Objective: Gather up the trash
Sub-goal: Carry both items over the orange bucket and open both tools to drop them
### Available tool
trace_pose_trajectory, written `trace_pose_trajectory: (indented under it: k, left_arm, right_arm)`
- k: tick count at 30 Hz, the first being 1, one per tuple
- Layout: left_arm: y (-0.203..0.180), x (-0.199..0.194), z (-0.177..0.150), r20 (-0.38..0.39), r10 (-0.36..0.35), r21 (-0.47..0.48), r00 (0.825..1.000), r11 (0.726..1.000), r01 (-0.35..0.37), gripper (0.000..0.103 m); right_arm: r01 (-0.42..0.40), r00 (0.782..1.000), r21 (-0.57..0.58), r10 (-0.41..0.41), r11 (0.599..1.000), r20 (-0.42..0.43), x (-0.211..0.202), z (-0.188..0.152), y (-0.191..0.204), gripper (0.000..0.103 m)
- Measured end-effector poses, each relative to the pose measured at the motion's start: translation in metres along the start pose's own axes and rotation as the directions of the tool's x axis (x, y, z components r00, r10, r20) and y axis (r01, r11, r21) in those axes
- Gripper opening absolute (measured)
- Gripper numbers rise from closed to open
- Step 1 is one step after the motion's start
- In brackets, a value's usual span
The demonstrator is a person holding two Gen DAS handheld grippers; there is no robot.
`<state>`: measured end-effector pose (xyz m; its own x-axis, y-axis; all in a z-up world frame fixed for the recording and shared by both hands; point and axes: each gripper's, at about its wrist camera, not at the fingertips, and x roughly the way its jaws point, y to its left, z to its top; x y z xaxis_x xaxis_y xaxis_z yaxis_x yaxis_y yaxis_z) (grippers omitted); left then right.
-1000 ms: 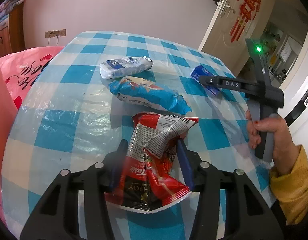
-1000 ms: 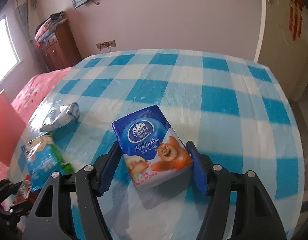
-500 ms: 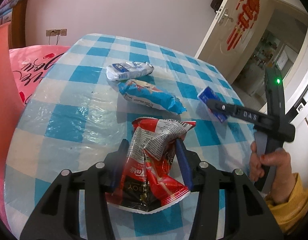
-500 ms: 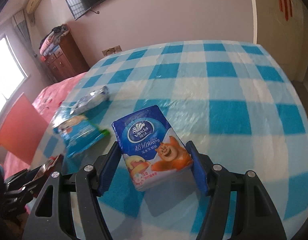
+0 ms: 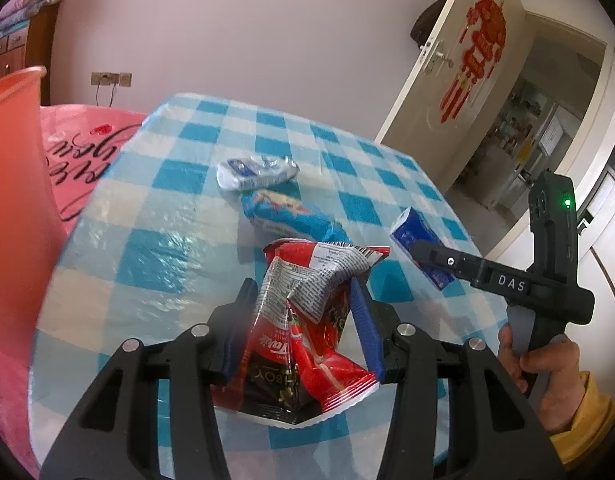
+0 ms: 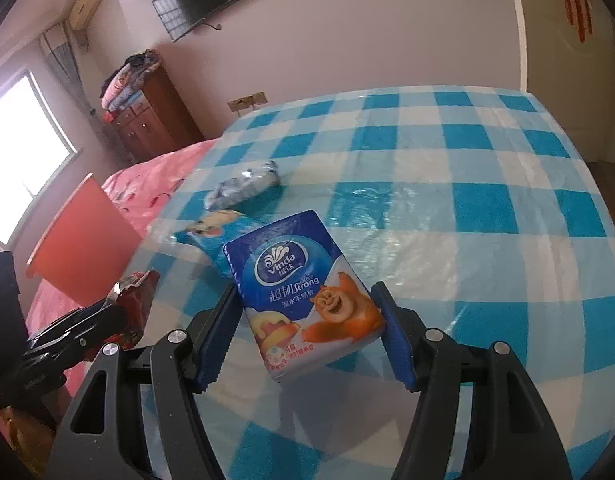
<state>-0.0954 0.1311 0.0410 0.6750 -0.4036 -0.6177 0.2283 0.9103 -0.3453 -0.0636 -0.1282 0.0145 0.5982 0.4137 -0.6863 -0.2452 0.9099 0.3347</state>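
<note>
Left wrist view: the red snack wrapper (image 5: 303,332) is crumpled and pinched between the blue fingers (image 5: 365,328) of the left gripper (image 5: 299,320), held above the counter (image 5: 147,248).
Left gripper state: clenched on the red snack wrapper; both pads press into its sides, and its lower end hangs out below them.
Right wrist view: the blue tissue pack (image 6: 303,292), printed with a bear, sits between the fingers (image 6: 397,344) of the right gripper (image 6: 307,340), lifted clear of the counter (image 6: 487,248).
Right gripper state: grasping the blue tissue pack across its width, a pad against each long side.
Seen from the left: the right gripper (image 5: 431,256) carries the tissue pack (image 5: 417,236) over the counter's right part, held by a hand (image 5: 547,376) in a yellow sleeve (image 5: 583,428).
Seen from the right: the left gripper (image 6: 79,332) is at the lower left with the red wrapper (image 6: 135,292) in it.
Trash on the counter: a blue snack bag (image 5: 291,216) lies flat near the middle; a white and blue crumpled wrapper (image 5: 257,170) lies just beyond it, close beside it.
Counter: covered with a blue and white checked cloth under a shiny clear sheet.
Orange bin: an orange bin (image 5: 15,152) stands at the left edge of the left view, beside the counter.
Bed: a pink bed (image 5: 87,148) lies behind the bin.
Door: a white door (image 5: 467,68) with a red ornament stands open at the right.
</note>
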Motion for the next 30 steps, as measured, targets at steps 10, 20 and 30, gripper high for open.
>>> trace_pose_trajectory:
  k: [10,20,30]
  left_arm:
    - [0.013,-0.035,0.017,0.083,0.006,-0.016,0.997,1.0,-0.005,0.049]
    - [0.033,-0.081,0.043,0.199,0.04,-0.021,0.979,0.999,-0.037,0.049]
    - [0.08,-0.138,0.068,0.308,0.173,-0.089,0.936,0.984,-0.153,0.049]
  right_arm:
    - [-0.066,0.998,-0.026,0.066,0.997,-0.002,-0.009,0.012,0.039,0.066]
    - [-0.146,0.989,-0.074,0.146,0.987,-0.009,-0.009,0.036,0.091,0.066]
    - [-0.273,0.962,-0.196,0.274,0.942,-0.026,0.002,0.076,0.183,0.066]
